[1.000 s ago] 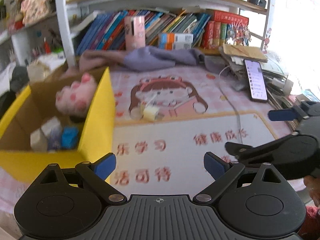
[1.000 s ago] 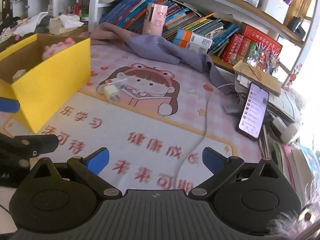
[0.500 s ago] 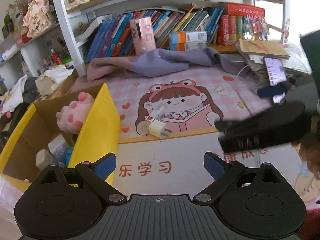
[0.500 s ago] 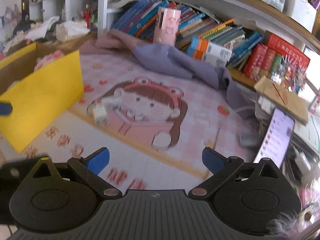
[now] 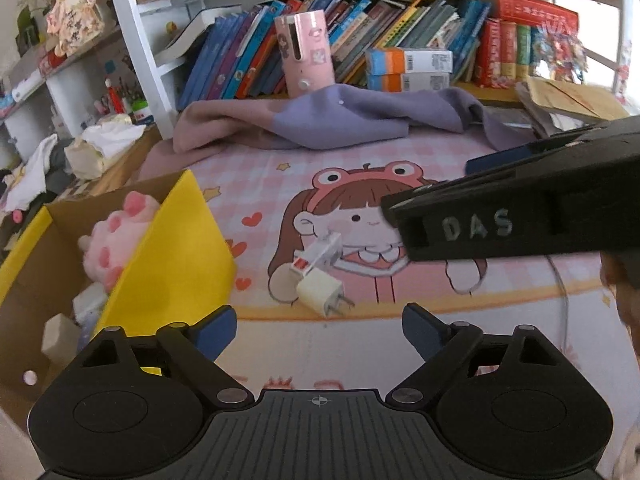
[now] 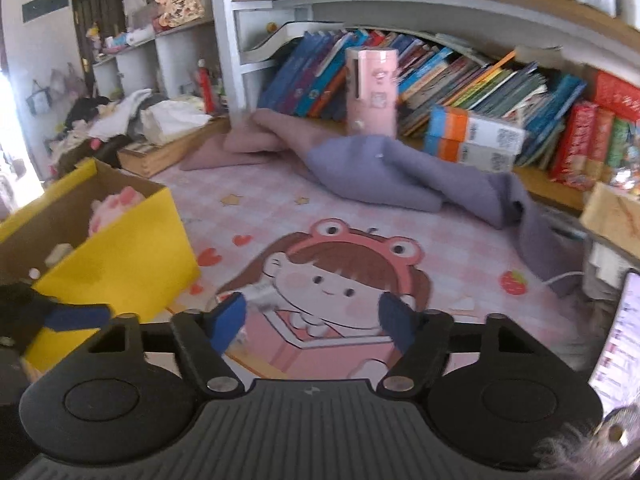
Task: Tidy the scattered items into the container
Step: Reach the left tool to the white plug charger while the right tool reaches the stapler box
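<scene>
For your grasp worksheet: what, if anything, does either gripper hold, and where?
Nothing: the left gripper and right gripper are open; the charger plug lies ungripped.

The left tool point(image 5: 319, 327) and right tool point(image 6: 312, 322) are black with blue fingertip pads point(image 6: 230, 320), silver screws.

1. The box point(image 5: 172, 256) stands on the mat point(image 5: 400, 168), at its left side.
2. A plush toy point(image 5: 116, 236) lies in the box.
3. The charger point(image 5: 320, 276) lies on the mat, right of the box.
4. A cloth point(image 5: 340, 120) lies behind the charger, at the mat's far edge.
5. A cylinder point(image 5: 306, 54) stands behind the cloth, before the books point(image 5: 240, 60).
6. A phone point(image 6: 616, 352) lies at the mat's right.
</scene>
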Available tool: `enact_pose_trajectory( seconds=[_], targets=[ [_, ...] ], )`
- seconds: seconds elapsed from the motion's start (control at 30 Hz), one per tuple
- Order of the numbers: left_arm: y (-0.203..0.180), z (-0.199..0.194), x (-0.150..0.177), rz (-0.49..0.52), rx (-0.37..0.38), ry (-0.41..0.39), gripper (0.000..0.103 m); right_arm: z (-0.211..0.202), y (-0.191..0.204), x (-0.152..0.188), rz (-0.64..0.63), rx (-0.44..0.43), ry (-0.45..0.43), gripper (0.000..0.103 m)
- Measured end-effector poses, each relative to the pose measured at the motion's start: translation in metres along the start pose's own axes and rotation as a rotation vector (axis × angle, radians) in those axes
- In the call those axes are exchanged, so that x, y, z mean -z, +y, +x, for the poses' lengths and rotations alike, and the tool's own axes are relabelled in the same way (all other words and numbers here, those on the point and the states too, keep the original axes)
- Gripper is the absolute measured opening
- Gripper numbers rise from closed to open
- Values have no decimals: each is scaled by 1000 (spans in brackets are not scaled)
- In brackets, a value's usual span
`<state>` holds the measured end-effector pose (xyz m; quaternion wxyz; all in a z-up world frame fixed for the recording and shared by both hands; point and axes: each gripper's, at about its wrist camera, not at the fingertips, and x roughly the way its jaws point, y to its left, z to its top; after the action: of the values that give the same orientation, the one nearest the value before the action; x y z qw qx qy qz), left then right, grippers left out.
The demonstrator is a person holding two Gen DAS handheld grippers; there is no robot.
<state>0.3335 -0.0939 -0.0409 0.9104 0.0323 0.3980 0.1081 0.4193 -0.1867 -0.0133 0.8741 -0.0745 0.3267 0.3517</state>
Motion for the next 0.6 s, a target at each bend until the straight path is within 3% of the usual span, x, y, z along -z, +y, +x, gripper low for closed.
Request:
enact_pose_trajectory(
  seconds=[0.17, 0.4, 0.5, 0.6],
  targets=[
    [3, 35, -8, -83, -21, 34, 78, 17, 3, -10, -61, -41, 15, 67],
    [13, 71, -14, -225, -39, 77, 75, 39, -20, -17, -44, -30, 46, 68],
    [16, 80, -12, -262, -33, 104, 60, 50, -23, -18, -53, -61, 64, 68],
    [15, 83, -6, -239, -29, 119, 45, 63, -21, -21, -59, -113, 83, 68]
  ],
)
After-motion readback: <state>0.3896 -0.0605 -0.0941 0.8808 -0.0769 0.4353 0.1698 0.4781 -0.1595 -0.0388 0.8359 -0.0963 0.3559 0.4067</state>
